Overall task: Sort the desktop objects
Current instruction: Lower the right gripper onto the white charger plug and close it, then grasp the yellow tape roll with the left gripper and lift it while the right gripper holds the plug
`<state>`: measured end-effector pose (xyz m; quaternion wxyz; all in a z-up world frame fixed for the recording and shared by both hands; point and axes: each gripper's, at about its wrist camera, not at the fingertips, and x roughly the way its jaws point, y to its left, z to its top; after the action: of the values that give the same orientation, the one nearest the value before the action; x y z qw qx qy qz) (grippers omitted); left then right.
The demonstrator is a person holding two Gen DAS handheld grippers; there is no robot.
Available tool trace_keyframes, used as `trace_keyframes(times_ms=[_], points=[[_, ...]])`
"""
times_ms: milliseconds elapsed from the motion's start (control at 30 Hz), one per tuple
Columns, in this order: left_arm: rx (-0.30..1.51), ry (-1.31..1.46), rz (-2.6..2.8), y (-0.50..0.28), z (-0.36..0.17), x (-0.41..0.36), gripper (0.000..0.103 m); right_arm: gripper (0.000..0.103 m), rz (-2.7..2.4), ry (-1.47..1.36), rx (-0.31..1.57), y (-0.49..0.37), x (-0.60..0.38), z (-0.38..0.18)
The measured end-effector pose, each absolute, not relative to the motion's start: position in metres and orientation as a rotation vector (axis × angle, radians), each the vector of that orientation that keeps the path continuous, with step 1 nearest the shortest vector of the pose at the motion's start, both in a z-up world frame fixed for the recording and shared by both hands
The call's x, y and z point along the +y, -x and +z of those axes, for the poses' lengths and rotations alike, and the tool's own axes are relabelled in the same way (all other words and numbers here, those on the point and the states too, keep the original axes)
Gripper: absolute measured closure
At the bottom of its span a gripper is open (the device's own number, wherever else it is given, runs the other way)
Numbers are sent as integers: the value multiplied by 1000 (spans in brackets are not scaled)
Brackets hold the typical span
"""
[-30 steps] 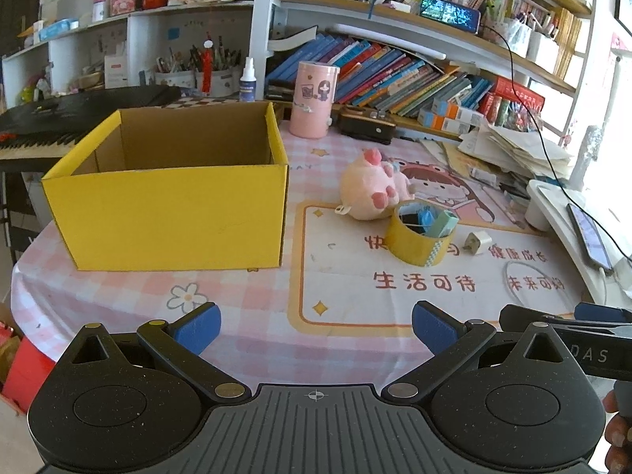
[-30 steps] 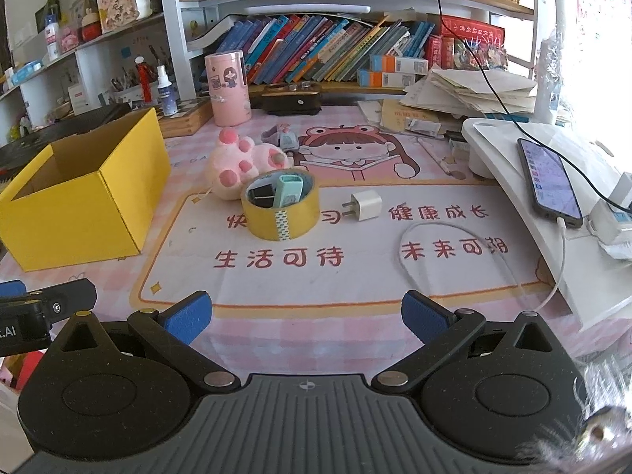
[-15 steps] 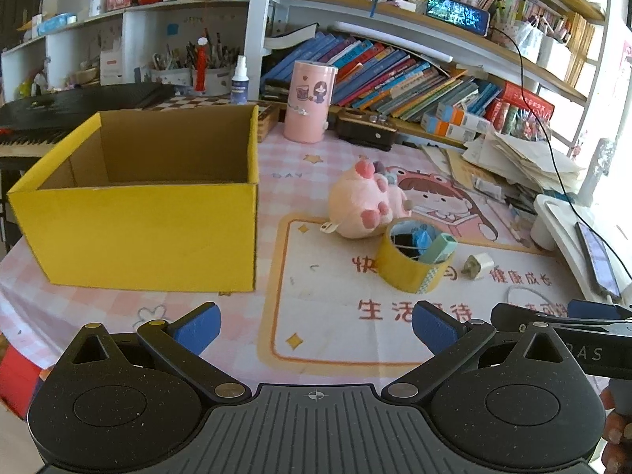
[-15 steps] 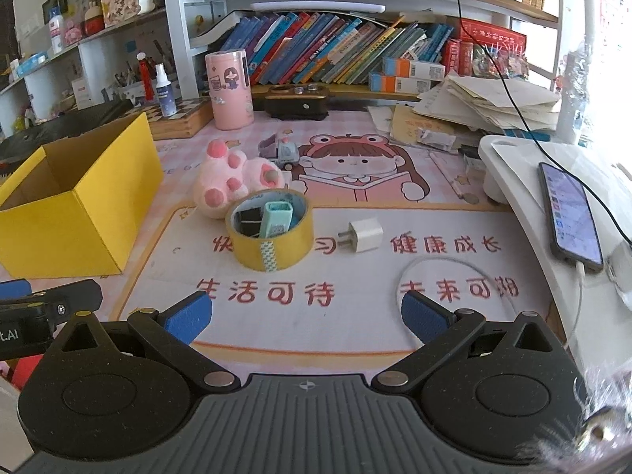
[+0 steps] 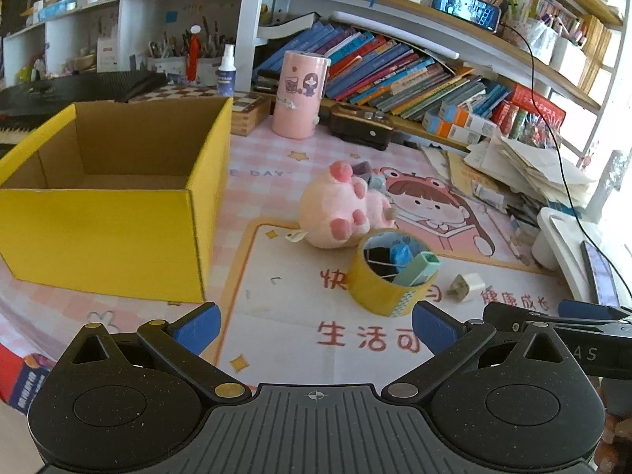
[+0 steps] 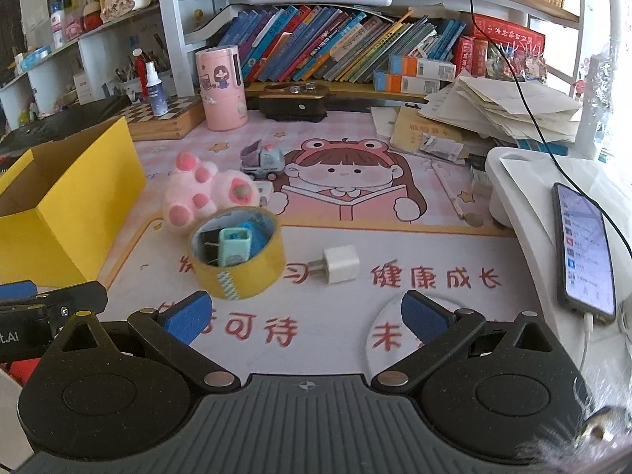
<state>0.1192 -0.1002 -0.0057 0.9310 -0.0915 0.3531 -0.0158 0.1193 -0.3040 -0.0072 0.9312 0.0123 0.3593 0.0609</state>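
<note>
An open yellow cardboard box point(image 5: 98, 233) point(image 6: 67, 213) stands empty at the left of the table. A pink plush toy point(image 5: 335, 213) point(image 6: 201, 193) lies mid-table. Just in front of it sits a yellow tape roll point(image 5: 389, 280) point(image 6: 241, 260) with a mint eraser and binder clips inside. A white charger plug point(image 5: 466, 286) point(image 6: 339, 264) lies to the roll's right, and a small grey toy truck point(image 6: 262, 160) stands behind the plush. My left gripper point(image 5: 316, 326) is open, empty, near the table's front edge. My right gripper point(image 6: 304, 314) is open, empty, just short of the roll and plug.
A pink canister point(image 6: 221, 87), a black stapler-like box point(image 6: 294, 100) and rows of books point(image 6: 335, 51) line the back. Loose papers point(image 6: 501, 110) pile at the right. A phone point(image 6: 584, 256) on a cable rests on a white stand point(image 6: 513, 173).
Both grippers have moved forward over the table, and the tape roll, plush and plug now appear closer. The left view has also swung right, away from the box. Both jaws stay open.
</note>
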Motion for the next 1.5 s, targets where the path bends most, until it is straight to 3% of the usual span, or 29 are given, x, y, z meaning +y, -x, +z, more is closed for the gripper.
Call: trace_keyframes(times_ms=[267,667,1033,1167,1500], points=[[744,194,12,-138,-12,-120,0,4,182,-25,747,-147,-325,-13],[770,212,80,-152,-19,-134,0,39,256,18,847,-198,-334,-41],[780,211,127,-153,-21,-136,0,46,340,136,897,-225,-322,-69],[776,226,133,-153,-21,-136,0,63,381,168,872,-226,-319,-68],[786,211,52,-174,-28,-157,0,63,336,70,855,-224,-346,-48]])
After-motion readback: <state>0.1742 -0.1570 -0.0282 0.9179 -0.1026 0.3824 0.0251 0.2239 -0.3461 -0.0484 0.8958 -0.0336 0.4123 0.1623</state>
